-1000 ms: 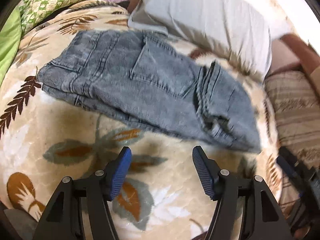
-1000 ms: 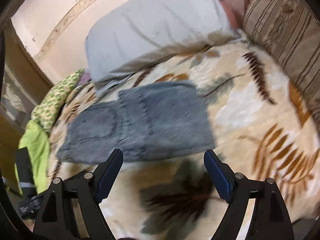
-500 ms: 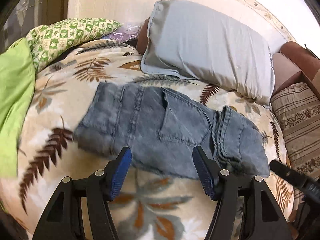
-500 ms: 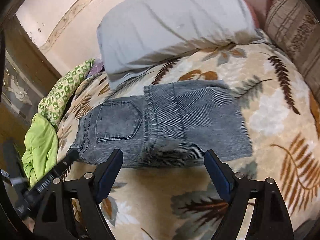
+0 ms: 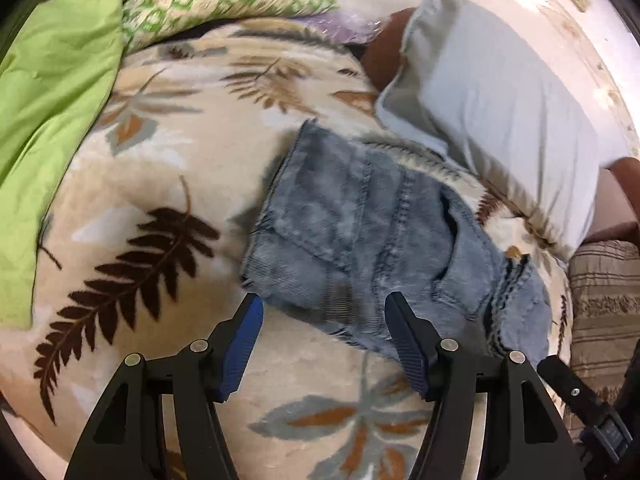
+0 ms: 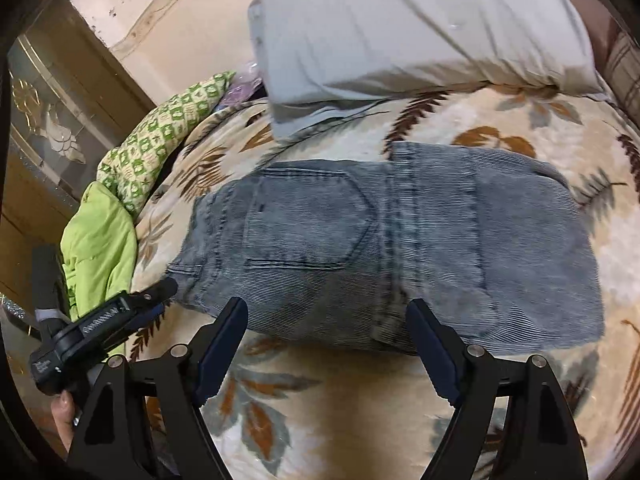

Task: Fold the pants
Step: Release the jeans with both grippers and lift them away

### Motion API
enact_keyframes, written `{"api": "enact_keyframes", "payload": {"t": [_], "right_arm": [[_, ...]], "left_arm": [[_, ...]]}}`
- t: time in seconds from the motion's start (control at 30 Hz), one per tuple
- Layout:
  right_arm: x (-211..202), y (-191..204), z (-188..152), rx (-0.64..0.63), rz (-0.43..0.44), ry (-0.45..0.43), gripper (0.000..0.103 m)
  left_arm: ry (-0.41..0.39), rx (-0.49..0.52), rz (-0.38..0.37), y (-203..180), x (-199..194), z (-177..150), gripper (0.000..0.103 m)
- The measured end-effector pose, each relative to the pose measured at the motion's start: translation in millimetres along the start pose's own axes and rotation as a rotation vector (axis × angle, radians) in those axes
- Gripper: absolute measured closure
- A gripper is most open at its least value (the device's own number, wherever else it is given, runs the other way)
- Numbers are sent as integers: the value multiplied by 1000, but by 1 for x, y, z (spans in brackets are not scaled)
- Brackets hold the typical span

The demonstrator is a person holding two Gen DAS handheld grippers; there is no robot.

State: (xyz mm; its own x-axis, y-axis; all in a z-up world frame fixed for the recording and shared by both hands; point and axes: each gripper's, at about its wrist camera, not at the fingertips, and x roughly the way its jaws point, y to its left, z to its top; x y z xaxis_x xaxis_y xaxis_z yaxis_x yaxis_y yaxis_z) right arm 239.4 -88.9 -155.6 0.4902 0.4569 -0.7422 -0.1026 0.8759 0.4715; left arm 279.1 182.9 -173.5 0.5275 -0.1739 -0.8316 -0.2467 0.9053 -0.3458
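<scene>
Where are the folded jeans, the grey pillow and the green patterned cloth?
folded jeans [image 6: 384,256], right wrist view, middle, beside the back pocket.
grey pillow [image 6: 420,28], right wrist view, middle of its face.
green patterned cloth [image 5: 208,0], left wrist view, its middle.

Left gripper [image 5: 322,312] and right gripper [image 6: 326,316] both tilted downward side by side, jaws spread wide with nothing between the blue pads, the left also visible at the near left of the right wrist view, gripped by fingers [image 6: 64,414].
</scene>
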Motion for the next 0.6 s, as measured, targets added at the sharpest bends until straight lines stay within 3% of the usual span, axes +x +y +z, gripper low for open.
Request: {"api": "enact_keyframes", "payload": {"t": [0.13,0.4,0.6], "right_arm": [[7,10,3,-18,22,13,21],[16,11,4,-6,54,42,32],[26,8,2,11,87,74,33]], "left_arm": [[56,-87,-27,15,12,4,40],[70,-225,-57,46,21,5,40],[103,-337,-112,63,37,7,40]]}}
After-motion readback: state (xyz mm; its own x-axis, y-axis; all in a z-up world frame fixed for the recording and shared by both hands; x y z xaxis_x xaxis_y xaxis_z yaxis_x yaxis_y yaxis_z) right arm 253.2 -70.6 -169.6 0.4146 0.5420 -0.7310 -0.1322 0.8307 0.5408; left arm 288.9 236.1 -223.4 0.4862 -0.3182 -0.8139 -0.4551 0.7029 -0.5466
